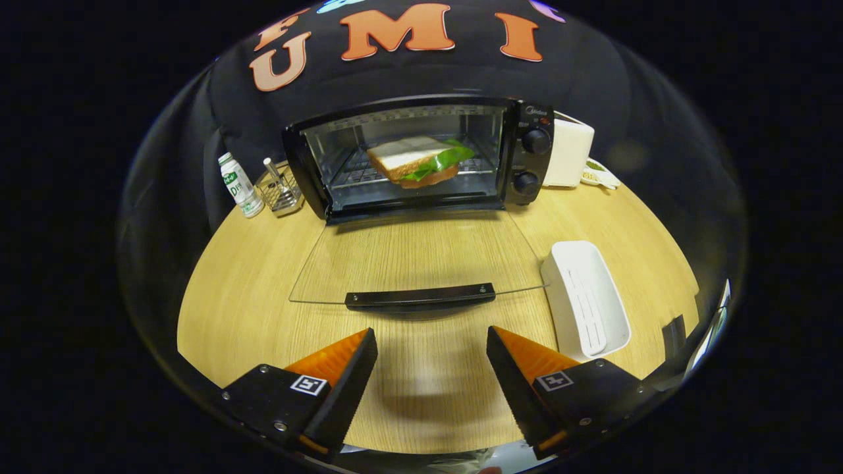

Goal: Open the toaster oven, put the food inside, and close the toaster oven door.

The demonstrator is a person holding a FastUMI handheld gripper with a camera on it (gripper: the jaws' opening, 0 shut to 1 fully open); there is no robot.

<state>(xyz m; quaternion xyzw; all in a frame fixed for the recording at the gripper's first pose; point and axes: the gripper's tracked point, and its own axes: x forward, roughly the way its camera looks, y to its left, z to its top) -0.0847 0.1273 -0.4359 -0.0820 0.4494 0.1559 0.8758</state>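
Wooden surface (250,276) carries all items; toaster oven (421,155) stands at its far side, mouth facing the gripper, glass door (421,260) folded flat, handle (420,297) lying crosswise just ahead of the fingers; sandwich (418,160) rests on the rack inside, long axis crosswise; white tray (585,297) lies right of the door; gripper (431,365) fingers spread apart, holding nothing.

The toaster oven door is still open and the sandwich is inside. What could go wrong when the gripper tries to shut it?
The gripper is open, its fingers just short of the door handle, gripping nothing.

1. The glass door lies flat and low over the table, so the fingers might slip off the handle.
2. The white tray sits beside the door; a wide swing could knock it.
3. The sandwich looks tilted on the rack and might shift if the door slams.
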